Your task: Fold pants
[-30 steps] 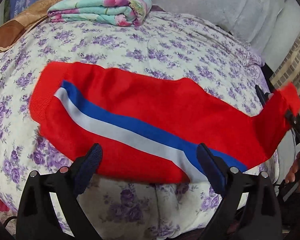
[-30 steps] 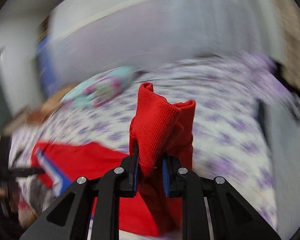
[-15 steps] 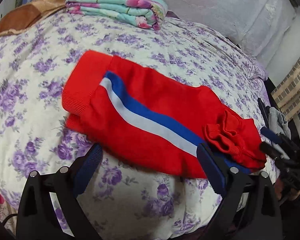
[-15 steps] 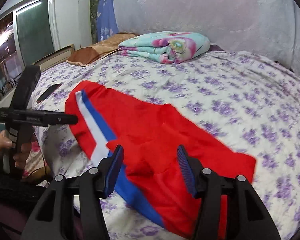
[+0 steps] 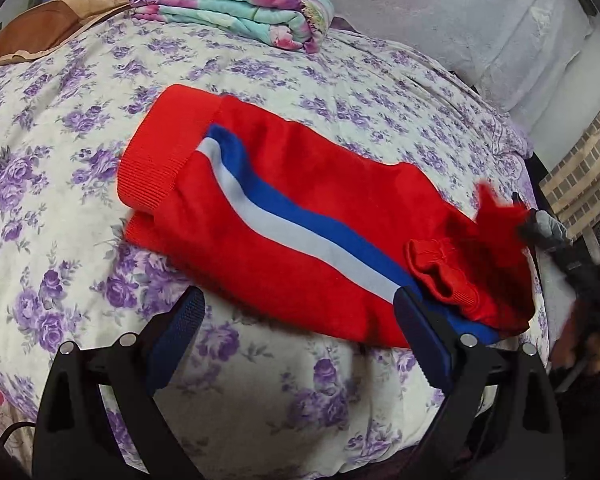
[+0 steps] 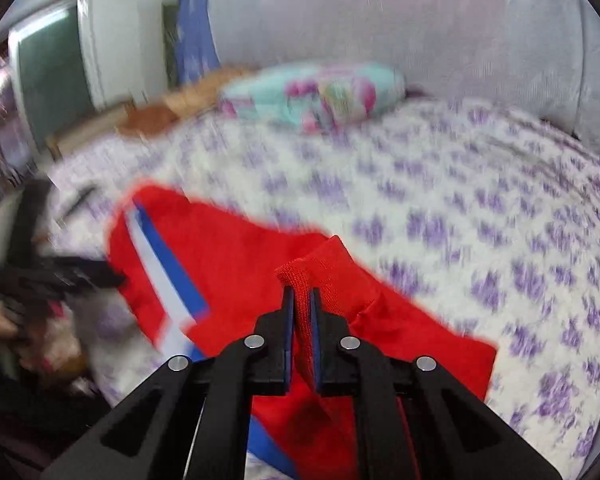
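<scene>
One right tool (image 6: 301, 308) pinches the red pants' (image 5: 300, 236) ribbed cuff (image 6: 296, 276).

In front of me is a bed (image 5: 100, 184) covered with a cream sheet printed with purple flowers. At its far side lies a folded floral blanket (image 5: 236, 12) in turquoise and pink, and beside it a brown pillow (image 5: 52, 24). Behind the bed hangs a pale grey curtain (image 6: 400, 16). On the left wall I see a window (image 6: 52, 68) with a white frame, and a blue cloth (image 6: 194, 20) hangs in the corner.
</scene>
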Available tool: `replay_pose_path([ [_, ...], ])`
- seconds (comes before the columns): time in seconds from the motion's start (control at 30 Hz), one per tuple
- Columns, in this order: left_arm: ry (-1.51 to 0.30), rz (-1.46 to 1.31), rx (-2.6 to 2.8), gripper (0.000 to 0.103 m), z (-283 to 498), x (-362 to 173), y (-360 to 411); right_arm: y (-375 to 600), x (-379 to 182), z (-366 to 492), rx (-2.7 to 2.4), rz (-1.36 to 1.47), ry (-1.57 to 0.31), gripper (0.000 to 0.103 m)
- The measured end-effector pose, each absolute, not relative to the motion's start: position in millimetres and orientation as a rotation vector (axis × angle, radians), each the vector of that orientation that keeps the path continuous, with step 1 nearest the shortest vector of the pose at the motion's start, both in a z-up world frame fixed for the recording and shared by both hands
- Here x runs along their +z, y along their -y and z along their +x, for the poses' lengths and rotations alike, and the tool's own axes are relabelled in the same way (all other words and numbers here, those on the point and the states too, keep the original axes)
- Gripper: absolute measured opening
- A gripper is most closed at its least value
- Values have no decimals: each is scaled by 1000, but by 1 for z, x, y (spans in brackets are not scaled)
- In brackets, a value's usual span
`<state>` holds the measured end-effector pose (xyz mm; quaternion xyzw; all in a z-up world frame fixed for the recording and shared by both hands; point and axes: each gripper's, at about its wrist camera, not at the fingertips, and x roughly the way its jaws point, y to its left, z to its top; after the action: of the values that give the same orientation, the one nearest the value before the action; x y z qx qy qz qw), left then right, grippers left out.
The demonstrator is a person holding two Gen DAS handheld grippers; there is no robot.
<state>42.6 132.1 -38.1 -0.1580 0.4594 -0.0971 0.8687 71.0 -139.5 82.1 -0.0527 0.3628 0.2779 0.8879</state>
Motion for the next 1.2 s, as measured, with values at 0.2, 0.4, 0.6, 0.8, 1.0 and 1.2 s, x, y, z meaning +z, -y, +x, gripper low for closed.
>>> replay_pose_path([
  [0.2,-965,-327,-215,93,42,-38,-126,80,54,53,723,-259,-821,8],
  [0.4,-968,-330,-201,93,39,-39,-130,66,17,42,735,-340,-863,14],
  [0.6,-973,-328,-207,93,40,-40,-127,74,38,29,701,-409,-762,44],
  [0.8,-973,-334,-201,93,40,-41,-128,57,9,32,675,-563,-763,46],
  [1.0,-971,-337,-196,93,36,-40,-132,65,14,45,551,-535,-729,14],
  [1.2,-971,-356,-185,93,36,-42,-140,98,56,55,408,-407,-634,14],
])
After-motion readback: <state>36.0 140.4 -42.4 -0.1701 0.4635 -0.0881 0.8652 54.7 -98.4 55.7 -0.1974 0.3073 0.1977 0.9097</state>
